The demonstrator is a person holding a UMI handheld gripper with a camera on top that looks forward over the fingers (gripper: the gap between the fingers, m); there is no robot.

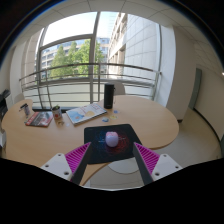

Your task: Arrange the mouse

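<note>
A small white-pink mouse sits on a dark mouse mat at the near edge of the round wooden table. My gripper is open, its pink pads spread wide on either side. The mouse lies just ahead of the fingertips, between their lines, untouched. Nothing is held.
A dark cylinder stands at the table's far side. Magazines and a booklet lie to the left, with a small cup. A railing and large windows are beyond the table. A grey chair back is below the mat.
</note>
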